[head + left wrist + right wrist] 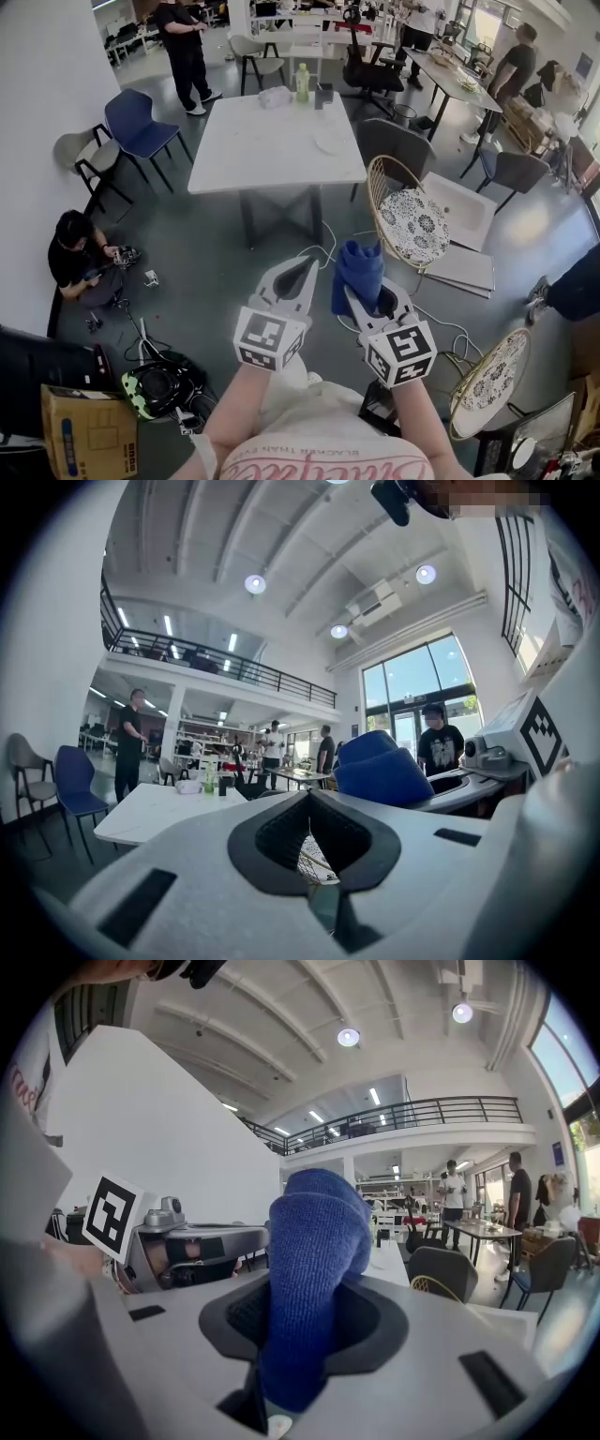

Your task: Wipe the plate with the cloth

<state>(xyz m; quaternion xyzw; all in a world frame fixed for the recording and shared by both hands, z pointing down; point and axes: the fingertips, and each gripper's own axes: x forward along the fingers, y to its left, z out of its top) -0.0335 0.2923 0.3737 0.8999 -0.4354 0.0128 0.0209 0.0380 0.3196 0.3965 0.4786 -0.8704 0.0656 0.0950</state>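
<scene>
Cloth (359, 267), blue, clamped between the fingers of my right gripper (364, 300); left gripper (307, 264) just beside it, fingers together, empty. I judge the step as approach: a pale disc (330, 142), probably the plate, lies on the surface (253, 150) well ahead. Next I must close in and lower the cloth flat onto it.

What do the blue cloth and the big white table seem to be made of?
Blue cloth: soft knitted or microfibre fabric, matt; a fine ribbed weave shows. Big white rectangular table: smooth, even white top, perhaps laminate, faintly glossy; the material is not certain.
</scene>
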